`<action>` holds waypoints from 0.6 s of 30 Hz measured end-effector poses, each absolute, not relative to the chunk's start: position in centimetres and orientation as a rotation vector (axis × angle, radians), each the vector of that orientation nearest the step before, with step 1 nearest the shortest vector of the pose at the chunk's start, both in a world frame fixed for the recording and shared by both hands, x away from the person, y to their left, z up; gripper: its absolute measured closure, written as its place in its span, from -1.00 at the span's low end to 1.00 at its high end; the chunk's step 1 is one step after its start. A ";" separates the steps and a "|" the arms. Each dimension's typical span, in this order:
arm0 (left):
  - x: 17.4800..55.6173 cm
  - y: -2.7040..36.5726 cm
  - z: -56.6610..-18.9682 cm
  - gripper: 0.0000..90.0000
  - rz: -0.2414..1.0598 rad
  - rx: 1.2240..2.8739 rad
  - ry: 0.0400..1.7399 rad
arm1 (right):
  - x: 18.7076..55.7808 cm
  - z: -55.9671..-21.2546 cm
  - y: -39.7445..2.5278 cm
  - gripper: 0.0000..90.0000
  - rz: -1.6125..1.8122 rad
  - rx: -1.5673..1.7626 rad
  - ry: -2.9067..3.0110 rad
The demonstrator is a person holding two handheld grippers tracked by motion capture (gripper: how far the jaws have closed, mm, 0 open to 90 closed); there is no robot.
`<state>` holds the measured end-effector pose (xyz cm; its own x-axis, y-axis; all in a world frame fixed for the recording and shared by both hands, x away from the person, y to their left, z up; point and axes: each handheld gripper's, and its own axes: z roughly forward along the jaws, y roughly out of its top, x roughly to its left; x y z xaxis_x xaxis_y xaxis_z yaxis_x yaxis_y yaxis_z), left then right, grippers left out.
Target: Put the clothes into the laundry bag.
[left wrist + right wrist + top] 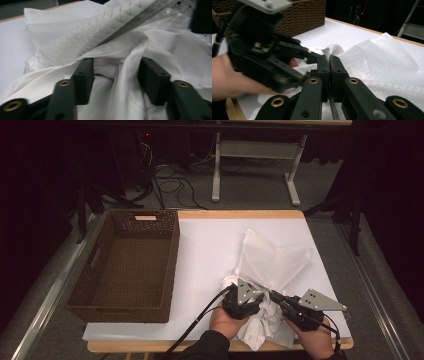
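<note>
A crumpled white cloth point(270, 260) lies on the right half of the table, partly mesh-textured, partly smooth. My left gripper point(257, 299) is at its near end. In the left gripper view that gripper point(116, 75) is open, and a bunched fold of the cloth point(75, 37) lies between its jaws. My right gripper point(274, 296) comes in from the right, close beside the left one. In the right gripper view it point(329, 66) is shut on a thin textured edge of the cloth point(382, 65), with the left gripper point(262, 50) and its hand just to the left.
A dark brown wicker basket point(172, 260) with nothing in it stands on the left side of the table, and its wall point(304, 15) shows behind the left gripper. A white sheet point(210, 245) covers the wooden tabletop. Cables and a table frame lie on the floor beyond.
</note>
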<state>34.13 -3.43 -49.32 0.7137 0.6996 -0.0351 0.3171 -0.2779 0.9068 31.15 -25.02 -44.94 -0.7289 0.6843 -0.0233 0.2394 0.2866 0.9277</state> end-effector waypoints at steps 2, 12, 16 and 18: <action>33.5 -2.6 -48.9 -0.19 0.458 1.861 0.766 | 31.1 -45.0 -25.1 0.99 1.433 0.838 2.141; 34.1 2.2 -48.7 -0.34 0.493 1.798 0.839 | 31.1 -44.9 -25.0 0.99 1.422 0.840 2.138; 35.6 3.1 -49.3 -0.40 0.465 1.773 0.927 | 31.2 -45.0 -25.1 0.99 1.426 0.837 2.138; 36.2 2.7 -49.6 -0.40 0.461 1.810 0.936 | 31.2 -45.0 -25.1 0.99 1.426 0.846 2.142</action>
<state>36.17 2.70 -49.61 0.6270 0.7722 -0.1029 0.3888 -0.1958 0.9003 31.24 -25.06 -45.04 -0.7217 0.6920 -0.0181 0.2500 0.2850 0.9254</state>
